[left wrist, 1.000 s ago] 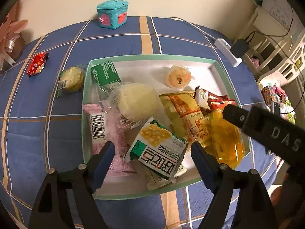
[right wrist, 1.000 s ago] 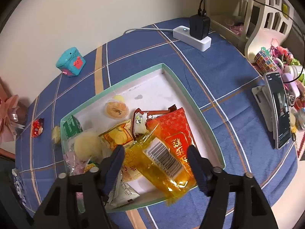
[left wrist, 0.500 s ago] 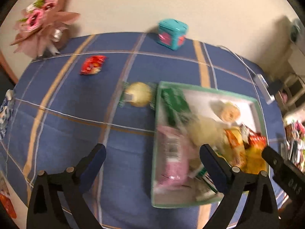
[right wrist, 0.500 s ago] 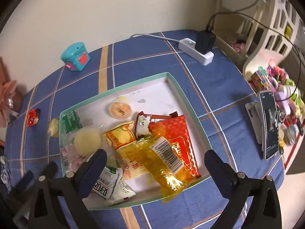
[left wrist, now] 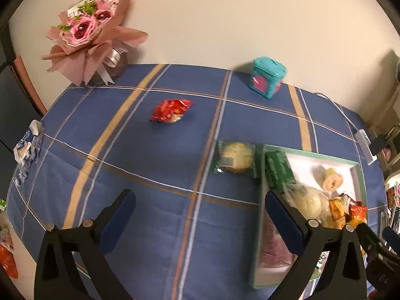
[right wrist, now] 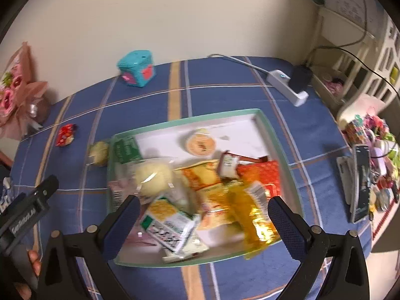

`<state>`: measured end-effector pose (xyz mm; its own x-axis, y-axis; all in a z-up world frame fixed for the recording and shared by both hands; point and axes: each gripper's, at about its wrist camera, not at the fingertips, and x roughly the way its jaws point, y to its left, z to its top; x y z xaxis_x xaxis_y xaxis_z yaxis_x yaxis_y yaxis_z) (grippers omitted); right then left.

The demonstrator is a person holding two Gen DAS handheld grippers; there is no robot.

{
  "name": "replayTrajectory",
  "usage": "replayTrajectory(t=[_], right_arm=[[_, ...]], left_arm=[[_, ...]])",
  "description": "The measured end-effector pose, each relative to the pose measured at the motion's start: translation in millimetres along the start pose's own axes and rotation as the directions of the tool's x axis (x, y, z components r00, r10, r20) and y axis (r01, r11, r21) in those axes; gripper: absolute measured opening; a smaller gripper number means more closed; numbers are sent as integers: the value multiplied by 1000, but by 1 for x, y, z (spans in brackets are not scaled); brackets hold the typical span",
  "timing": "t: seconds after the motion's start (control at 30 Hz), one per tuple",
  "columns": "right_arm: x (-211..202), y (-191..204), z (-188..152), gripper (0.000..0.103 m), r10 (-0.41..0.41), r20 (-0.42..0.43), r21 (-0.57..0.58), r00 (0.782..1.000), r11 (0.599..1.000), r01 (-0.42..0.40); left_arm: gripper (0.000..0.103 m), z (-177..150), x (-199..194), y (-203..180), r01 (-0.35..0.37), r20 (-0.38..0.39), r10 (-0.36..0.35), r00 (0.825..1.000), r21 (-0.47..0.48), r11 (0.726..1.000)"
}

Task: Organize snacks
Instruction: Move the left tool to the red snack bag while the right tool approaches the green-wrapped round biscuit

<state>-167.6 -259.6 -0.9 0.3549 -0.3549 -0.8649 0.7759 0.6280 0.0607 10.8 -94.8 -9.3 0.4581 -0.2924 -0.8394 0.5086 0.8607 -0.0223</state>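
A white tray with a green rim (right wrist: 260, 111) lies on the blue checked cloth, heaped with several snack packets, among them a yellow-and-green one (right wrist: 170, 221) and an amber one (right wrist: 250, 210). My right gripper (right wrist: 203, 201) hangs open above the tray's near side, with nothing between its fingers. My left gripper (left wrist: 198, 196) is over bare cloth left of the tray (left wrist: 312, 150); its jaws are opening and hold nothing. A wrapped round cake (left wrist: 236, 158) lies just outside the tray's left rim. Farther off on the cloth lies a red packet (left wrist: 171, 111).
A teal box (left wrist: 267, 80) and a pink bouquet (left wrist: 92, 30) stand by the wall. A power strip (right wrist: 287, 85) with its cable lies at the back right. A phone on a stand (right wrist: 360, 180) and small clutter sit at the right edge. A blue-white packet (left wrist: 27, 145) lies at the left edge.
Both grippers opened wide and rose. The left one swung left, away from the yellow-and-green packet in the tray, to above bare cloth. The right one drew back from the amber packet.
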Motion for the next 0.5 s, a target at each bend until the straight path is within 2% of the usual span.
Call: replayTrajectory(t=[0.2, 0.5], right_arm=[[2, 31, -4, 103, 48, 4, -73, 999, 996, -48], [10, 82, -14, 103, 97, -17, -189, 995, 977, -98]], left_arm=[[103, 3, 5, 26, -55, 3, 55, 999, -14, 998], [103, 5, 17, 65, -75, -56, 72, 996, -65, 995]])
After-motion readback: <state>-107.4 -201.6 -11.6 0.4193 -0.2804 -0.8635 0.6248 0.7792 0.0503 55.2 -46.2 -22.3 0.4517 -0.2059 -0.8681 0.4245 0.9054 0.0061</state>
